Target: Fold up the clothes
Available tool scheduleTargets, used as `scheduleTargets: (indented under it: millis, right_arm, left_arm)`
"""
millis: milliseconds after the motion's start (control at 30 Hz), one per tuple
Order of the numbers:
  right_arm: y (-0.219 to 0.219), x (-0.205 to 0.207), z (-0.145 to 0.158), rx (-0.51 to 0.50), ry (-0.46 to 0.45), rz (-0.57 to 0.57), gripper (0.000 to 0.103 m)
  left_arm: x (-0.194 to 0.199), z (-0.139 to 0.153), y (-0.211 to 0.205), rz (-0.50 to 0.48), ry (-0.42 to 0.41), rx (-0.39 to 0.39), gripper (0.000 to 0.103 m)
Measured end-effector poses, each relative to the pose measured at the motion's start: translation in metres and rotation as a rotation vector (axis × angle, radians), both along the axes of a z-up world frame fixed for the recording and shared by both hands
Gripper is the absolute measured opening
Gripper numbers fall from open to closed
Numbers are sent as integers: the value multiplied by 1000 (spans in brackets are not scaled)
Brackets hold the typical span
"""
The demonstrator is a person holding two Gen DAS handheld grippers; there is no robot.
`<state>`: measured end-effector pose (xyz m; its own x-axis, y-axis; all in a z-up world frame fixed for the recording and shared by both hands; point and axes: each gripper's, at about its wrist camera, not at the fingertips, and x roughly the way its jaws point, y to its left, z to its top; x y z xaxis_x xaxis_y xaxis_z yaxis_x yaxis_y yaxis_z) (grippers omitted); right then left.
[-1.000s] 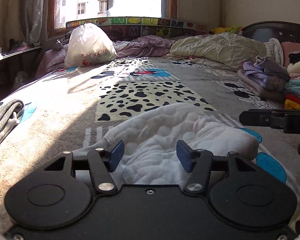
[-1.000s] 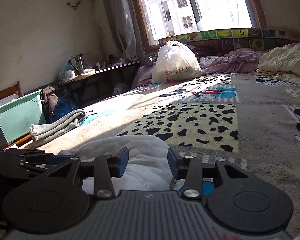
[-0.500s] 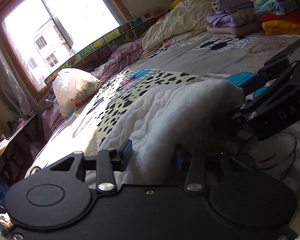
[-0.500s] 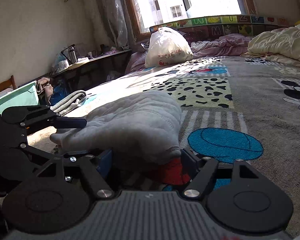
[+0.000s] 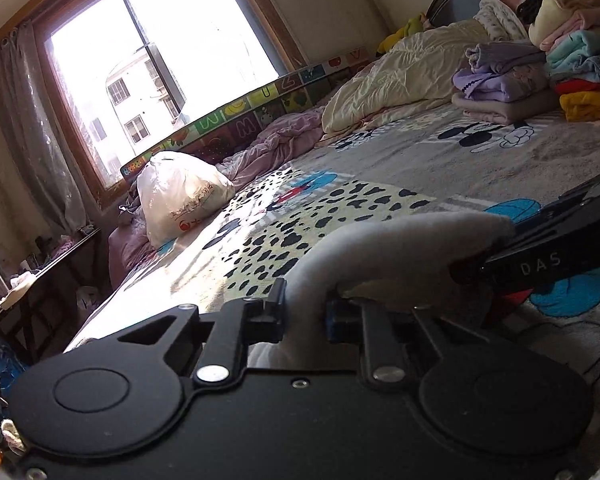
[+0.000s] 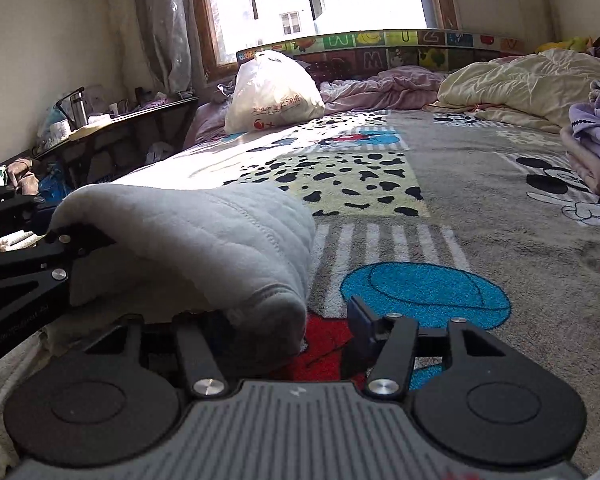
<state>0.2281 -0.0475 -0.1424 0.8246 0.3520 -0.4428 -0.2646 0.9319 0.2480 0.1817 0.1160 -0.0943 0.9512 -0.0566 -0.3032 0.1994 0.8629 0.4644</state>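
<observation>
White quilted garment (image 6: 204,240) arched over plush blanket (image 6: 480,216); left gripper (image 5: 305,314) jaws clamping it, right gripper (image 6: 284,320) jaws wide.

The garment (image 6: 204,240) lies on the blanket (image 6: 480,208), the plastic bag (image 6: 274,92) behind it, folded clothes (image 5: 540,72) far right.

The right tool's (image 6: 296,330) left finger (behind the white garment (image 6: 204,240)) is hidden.
</observation>
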Motion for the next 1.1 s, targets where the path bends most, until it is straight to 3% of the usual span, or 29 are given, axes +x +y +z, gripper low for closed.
scheduleTargets:
  millis: [167,333,400,467,533,667,800,867,933,1000,1033,1100]
  right_arm:
    - [-11,3,-6,53,21,-59,58]
    - [28,-9,5,-186,-108,62,57]
    - [36,-3,5,-246,-121,79,58]
    - [23,7,4,-215,-96,10,53]
    - [6,12,2,-147,-70,-52,56]
    - [7,8,3,-176,-88,-44,57]
    - [8,3,4,-205,-107,-36,58]
    - [8,1,4,-220,-116,-32,57]
    - [9,-2,5,-234,-125,-28,57]
    - [9,-4,5,-249,-135,-24,57]
    - [8,-5,5,-251,-136,-21,57]
    - [5,-4,4,-240,-127,-15,57]
  left_arm:
    - [-5,3,-9,-28,-33,-2,18]
    - [-5,3,-7,-26,-26,-7,17]
    - [-3,1,-4,-15,-9,-8,17]
    - [-3,-1,-6,-28,3,0,17]
    - [-2,-4,-10,-27,2,21,17]
    - [-3,-6,-11,-38,13,38,17]
    - [-7,-9,-13,-42,34,97,27]
    - [-9,-13,-10,-25,47,134,42]
    - [-9,-17,-5,-4,66,154,43]
    - [-9,-19,-4,19,52,187,40]
    - [-9,-20,-4,31,37,207,26]
    - [-12,-14,-8,92,-92,300,20]
